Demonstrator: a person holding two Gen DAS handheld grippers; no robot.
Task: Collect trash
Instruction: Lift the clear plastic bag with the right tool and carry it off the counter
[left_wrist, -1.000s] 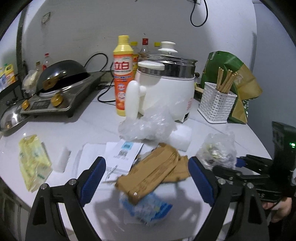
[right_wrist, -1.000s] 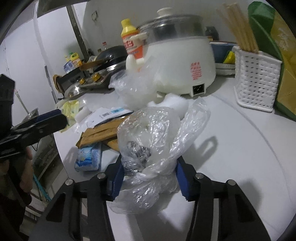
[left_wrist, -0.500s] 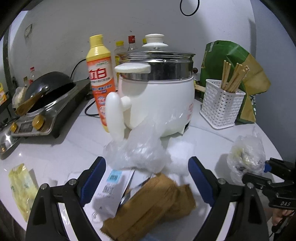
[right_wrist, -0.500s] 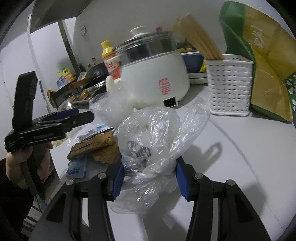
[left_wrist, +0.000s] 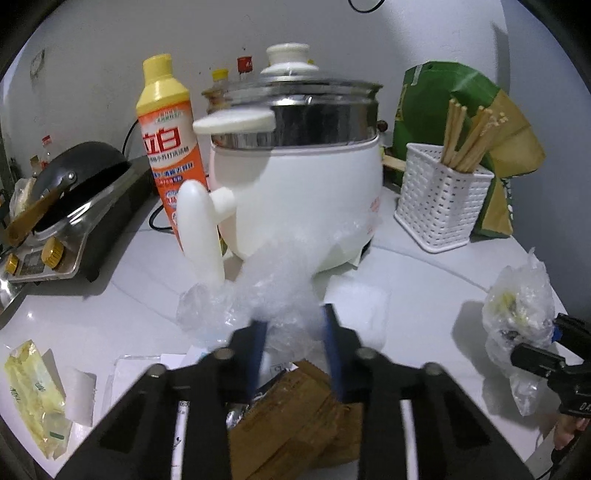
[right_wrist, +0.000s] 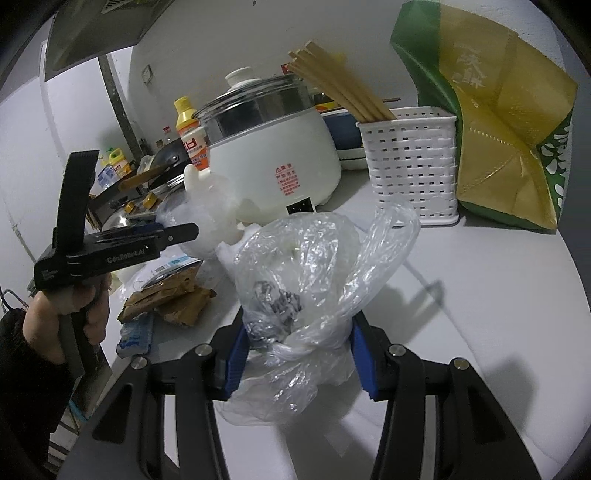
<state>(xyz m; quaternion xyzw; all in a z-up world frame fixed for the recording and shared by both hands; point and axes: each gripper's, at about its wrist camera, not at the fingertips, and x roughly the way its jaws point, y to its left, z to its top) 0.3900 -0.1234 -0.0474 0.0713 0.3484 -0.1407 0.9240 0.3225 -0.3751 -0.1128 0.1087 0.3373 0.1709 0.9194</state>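
Pinching crumpled clear wrap (left_wrist: 280, 291) at lower centre, left gripper (left_wrist: 293, 354), jaws just narrowed | right gripper (right_wrist: 295, 354) clamped on knotted trash bag (right_wrist: 306, 280) | both before white cooker (left_wrist: 295, 177) on countertop (left_wrist: 424, 280)

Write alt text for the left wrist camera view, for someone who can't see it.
The left claw has just been closing on a crumpled clear plastic bag lying in front of a white electric pot on a white counter. Brown paper wrapping lies below it; at right, the right claw holds a knotted trash bag.
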